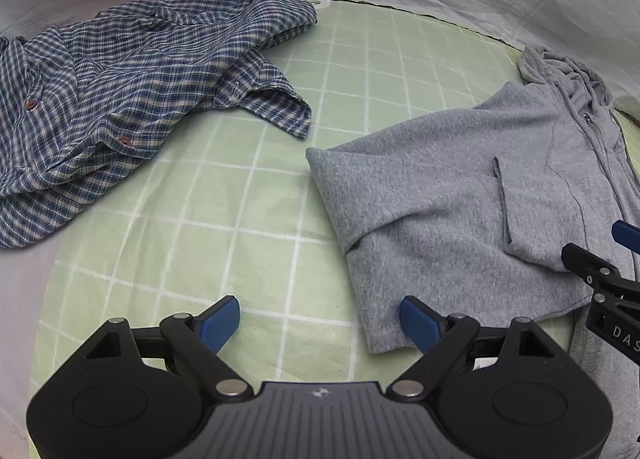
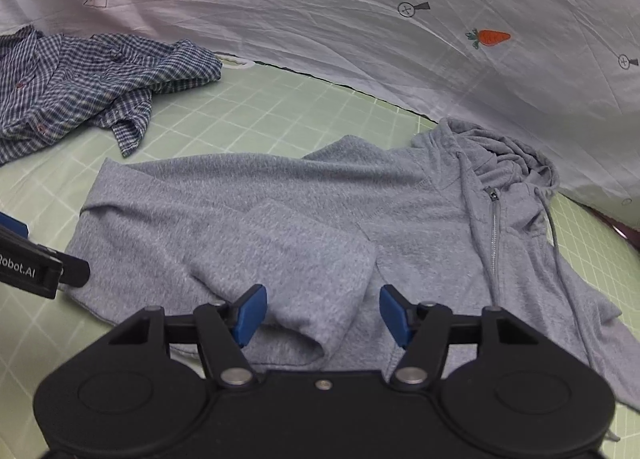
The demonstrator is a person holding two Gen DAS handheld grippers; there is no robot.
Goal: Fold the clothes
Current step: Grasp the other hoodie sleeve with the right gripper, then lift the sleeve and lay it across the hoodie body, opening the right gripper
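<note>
A grey zip hoodie [image 1: 460, 187] [image 2: 280, 199] lies on the green grid mat [image 1: 256, 219] with one sleeve [image 2: 304, 259] folded across its body. My left gripper [image 1: 320, 323] hangs open at the hoodie's lower left corner, one pad over the hem and the other over bare mat. In the right wrist view it shows at the left edge [image 2: 44, 249]. My right gripper [image 2: 322, 315] is open above the folded sleeve's cuff, which lies between the pads without being pinched. The left wrist view catches this gripper at the far right [image 1: 596, 247].
A crumpled blue plaid shirt [image 1: 132, 91] [image 2: 80, 83] lies at the mat's far left. A white printed sheet [image 2: 360, 19] with a carrot motif [image 2: 490, 37] rises behind the mat. Bare mat lies between the two garments.
</note>
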